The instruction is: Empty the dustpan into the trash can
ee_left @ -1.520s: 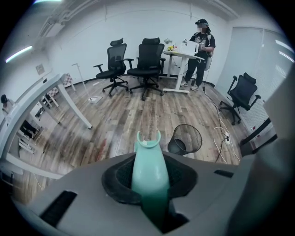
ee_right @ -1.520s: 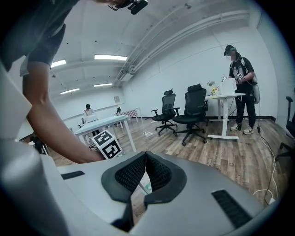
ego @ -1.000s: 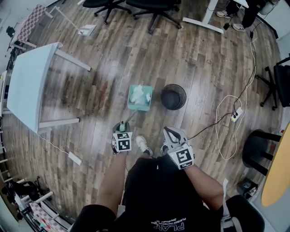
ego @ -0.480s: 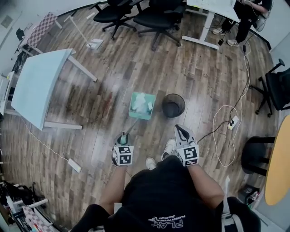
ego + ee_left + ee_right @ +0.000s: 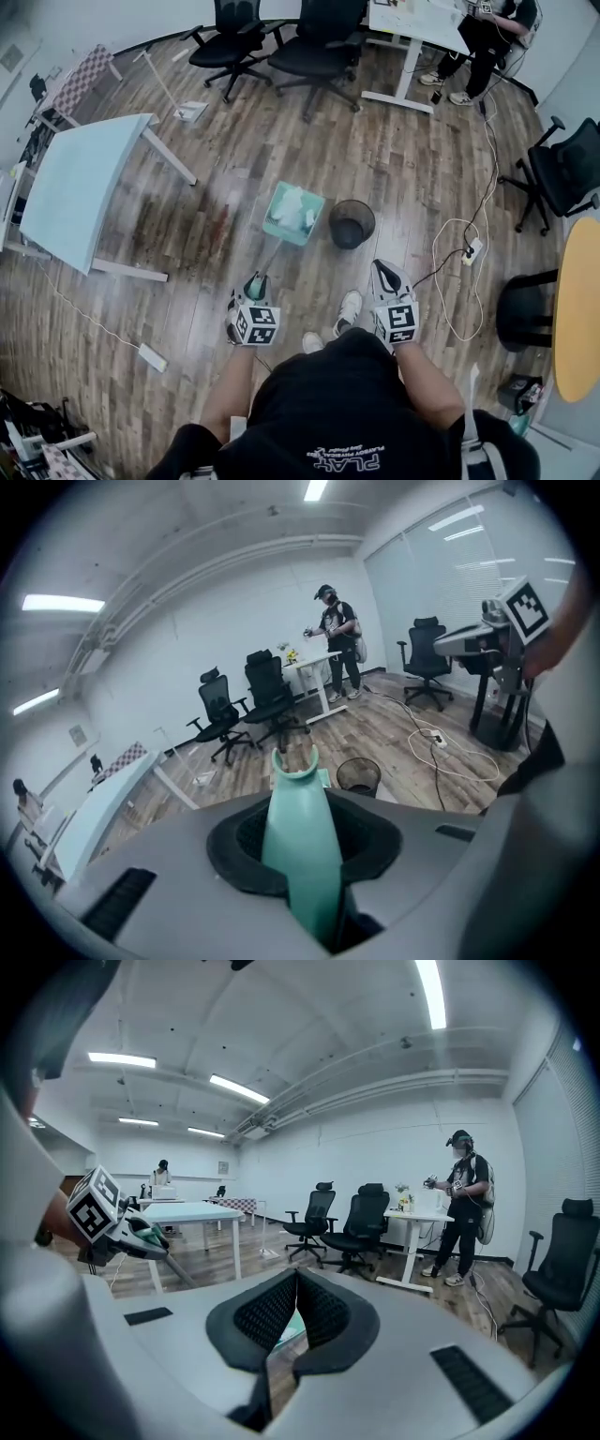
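Observation:
A teal dustpan [image 5: 293,213] with white paper scraps in it hangs low over the wood floor, just left of the black mesh trash can [image 5: 352,223]. Its long handle [image 5: 267,262] runs back to my left gripper [image 5: 255,286], which is shut on the handle's teal end [image 5: 298,846]. Past that handle the left gripper view shows the trash can [image 5: 358,776]. My right gripper [image 5: 384,274] is held right of the handle, near the can's near side, with its pads [image 5: 296,1288] together and nothing in them. The left gripper [image 5: 141,1232] appears at the left of the right gripper view.
A light-blue table [image 5: 75,187] stands at the left. Office chairs [image 5: 309,47] and a desk with a person [image 5: 478,37] are at the back. A white cable and power strip [image 5: 472,248] lie right of the can. The holder's shoes [image 5: 349,309] are between the grippers.
Both grippers have risen as the holder straightens up. The dustpan has come up with the left gripper and drawn a little nearer the trash can.

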